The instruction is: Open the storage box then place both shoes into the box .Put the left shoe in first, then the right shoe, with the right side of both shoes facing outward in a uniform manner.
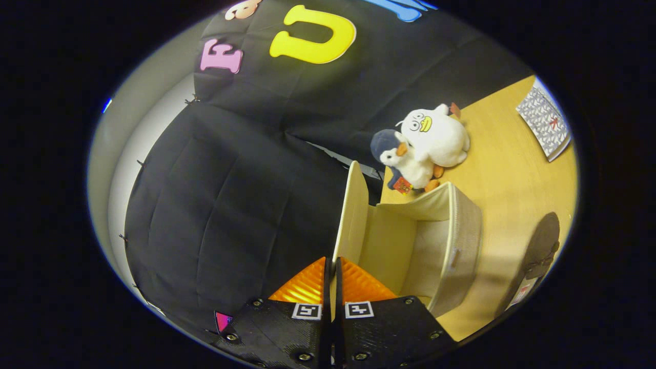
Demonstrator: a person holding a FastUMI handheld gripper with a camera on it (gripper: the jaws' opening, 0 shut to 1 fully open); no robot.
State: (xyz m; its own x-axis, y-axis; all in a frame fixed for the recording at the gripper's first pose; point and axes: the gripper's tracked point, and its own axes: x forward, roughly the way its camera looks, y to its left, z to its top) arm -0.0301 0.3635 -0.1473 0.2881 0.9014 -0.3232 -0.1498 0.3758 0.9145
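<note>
Setting: wooden table [512, 169] under warm light, with the booth's black cloth wall [230, 195] behind it; the whole scene sits rolled sideways, so the gripper is evidently turned on its side.
Storage box: cream storage box [451, 241] just ahead of the fingers and to one side of them, standing on the table with its mouth open toward the gripper — the inside looks bare, no shoe in it yet.
Lid: the box's lid [353, 215] is swung up and away from the opening, its edge running straight out from between the fingertips; it stands that way most likely because it is being held there.
Gripper: the gripper [333, 271] has its fingers drawn narrow, nearly together, with the lid's thin edge pinched in the slit between them — both seem to press on it, which fits the opening step of the task.
Shoe: a dark shoe [538, 256] lies on the table beyond the box, well apart from the fingers; which foot it is I cannot tell.
Toys: a white plush duck [435, 136] and a smaller blue-and-white plush penguin [405, 161] lean together behind the box, near the wall, out of the working path.
Booklet: a patterned booklet [546, 123] lies farther off on the table.
Stage: box open, shoes still to go in — left one first.
</note>
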